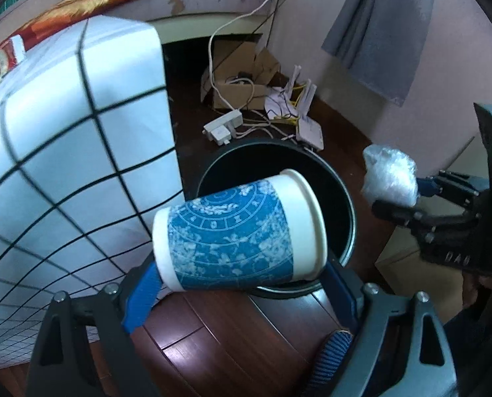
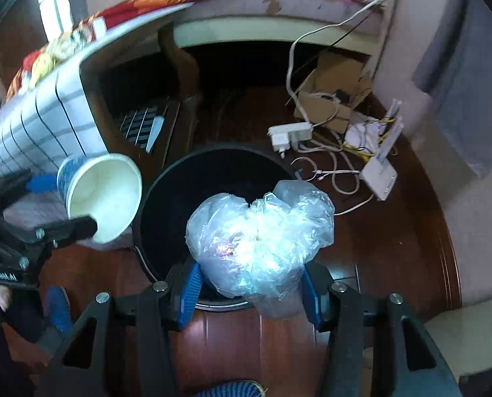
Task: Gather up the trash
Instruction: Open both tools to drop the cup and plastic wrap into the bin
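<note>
My left gripper (image 1: 242,281) is shut on a blue-and-white paper cup (image 1: 236,235), held on its side just above the near rim of a black round trash bin (image 1: 342,205). The cup's open mouth (image 2: 103,198) shows in the right wrist view, left of the bin (image 2: 153,205). My right gripper (image 2: 249,284) is shut on a crumpled clear plastic bag (image 2: 262,241), held over the bin's near edge. In the left wrist view the bag (image 1: 389,178) and right gripper (image 1: 408,198) are to the right of the bin.
A table with a white checked cloth (image 1: 64,152) stands left of the bin. Behind the bin lie a power strip (image 1: 223,125), cables, a white router (image 2: 378,175) and a cardboard box (image 1: 239,76) on the dark wood floor. A bed is at the back.
</note>
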The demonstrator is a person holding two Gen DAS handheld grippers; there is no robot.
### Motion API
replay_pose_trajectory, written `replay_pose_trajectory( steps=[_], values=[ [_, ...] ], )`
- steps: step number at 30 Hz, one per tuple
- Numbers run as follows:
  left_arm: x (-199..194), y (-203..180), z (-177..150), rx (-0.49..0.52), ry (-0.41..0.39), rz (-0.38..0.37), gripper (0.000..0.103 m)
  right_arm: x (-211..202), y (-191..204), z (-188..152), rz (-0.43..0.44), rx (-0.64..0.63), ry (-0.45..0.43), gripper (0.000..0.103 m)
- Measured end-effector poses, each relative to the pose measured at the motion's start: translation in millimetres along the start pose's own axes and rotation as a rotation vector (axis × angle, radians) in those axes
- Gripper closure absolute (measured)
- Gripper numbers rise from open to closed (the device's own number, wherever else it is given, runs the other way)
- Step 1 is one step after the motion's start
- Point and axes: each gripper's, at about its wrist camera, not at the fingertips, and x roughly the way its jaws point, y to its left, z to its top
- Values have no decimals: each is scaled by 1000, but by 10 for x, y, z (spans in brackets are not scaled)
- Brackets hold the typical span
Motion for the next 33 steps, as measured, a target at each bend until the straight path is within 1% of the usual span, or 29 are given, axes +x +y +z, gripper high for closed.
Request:
replay_pose_trajectory(
  steps=[5,9,11,12,13,14,17,19,26,28,30,31,33],
  values=[
    [220,-1,57,-11,29,-7,14,361,116,-3,20,-111,59,48],
    [387,-22,88,-13,54,-13,14,596,163,-13,44,-158,93,48],
    [467,-39,73,-15,79,-27,13,656,194,5,36,-187,91,45],
    [517,-24,83,-18,90,-22,13,705,215,14,9,-211,93,28],
    [547,-11,71,-26,97,-6,13,756,220,14,-22,-228,101,7],
    [569,9,56,-39,103,4,13,795,226,-2,-57,-248,104,3],
    [554,64,-2,-65,101,16,12,829,161,-38,-88,-254,113,2],
    [516,77,-44,-69,100,24,10,796,100,-30,-89,-245,101,0],
    [373,132,-186,-82,91,34,9,607,-9,10,-134,-206,72,0],
    [380,124,-181,-73,83,28,9,556,-2,2,-148,-197,72,0],
    [413,85,-146,-67,80,20,9,484,-21,7,-185,-189,74,0],
    [425,67,-124,-71,77,2,9,437,-46,8,-186,-179,66,0],
    [427,7,-71,-63,69,-1,9,337,-112,0,-205,-159,55,0]
  ],
)
